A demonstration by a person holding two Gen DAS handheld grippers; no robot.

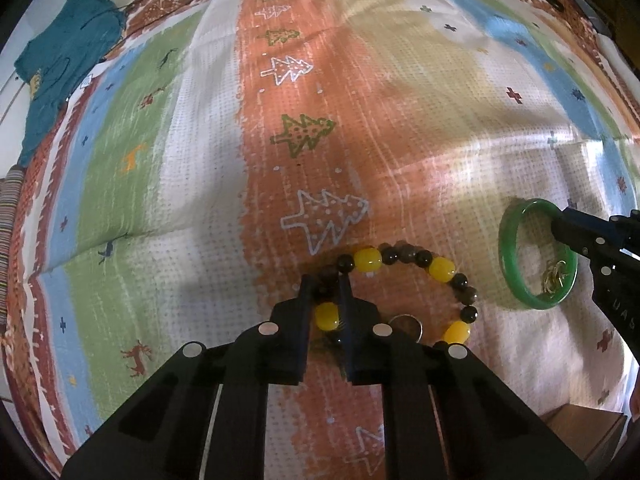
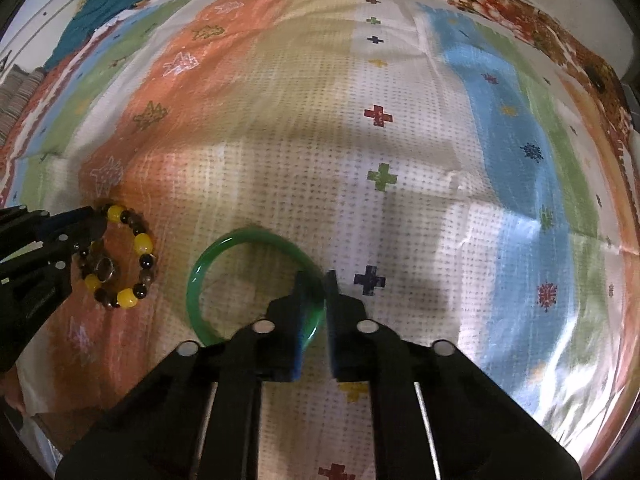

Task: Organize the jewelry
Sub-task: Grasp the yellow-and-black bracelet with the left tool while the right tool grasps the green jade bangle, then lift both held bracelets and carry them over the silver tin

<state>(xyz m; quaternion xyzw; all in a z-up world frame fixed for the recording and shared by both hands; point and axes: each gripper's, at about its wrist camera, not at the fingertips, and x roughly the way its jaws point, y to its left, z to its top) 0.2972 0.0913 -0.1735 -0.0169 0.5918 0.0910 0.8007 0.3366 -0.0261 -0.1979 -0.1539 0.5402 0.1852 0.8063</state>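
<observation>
A beaded bracelet [image 1: 440, 268] of yellow and dark beads lies on the patterned cloth; my left gripper [image 1: 326, 280] is shut on its near-left side. A silver ring [image 1: 406, 326] lies inside the bracelet loop. A green bangle [image 1: 508, 256] lies to the right with a small gold piece [image 1: 554, 276] inside it. In the right wrist view my right gripper [image 2: 316, 280] is shut on the bangle [image 2: 208, 264] at its right rim. The bracelet [image 2: 142, 244] and ring [image 2: 105, 267] show at the left, with the left gripper [image 2: 98, 224] on them.
A striped, patterned cloth [image 1: 180, 140] covers the whole surface. A teal garment [image 1: 64, 64] lies at the far left corner. A brown wooden piece [image 1: 588, 432] shows beyond the cloth's near right edge.
</observation>
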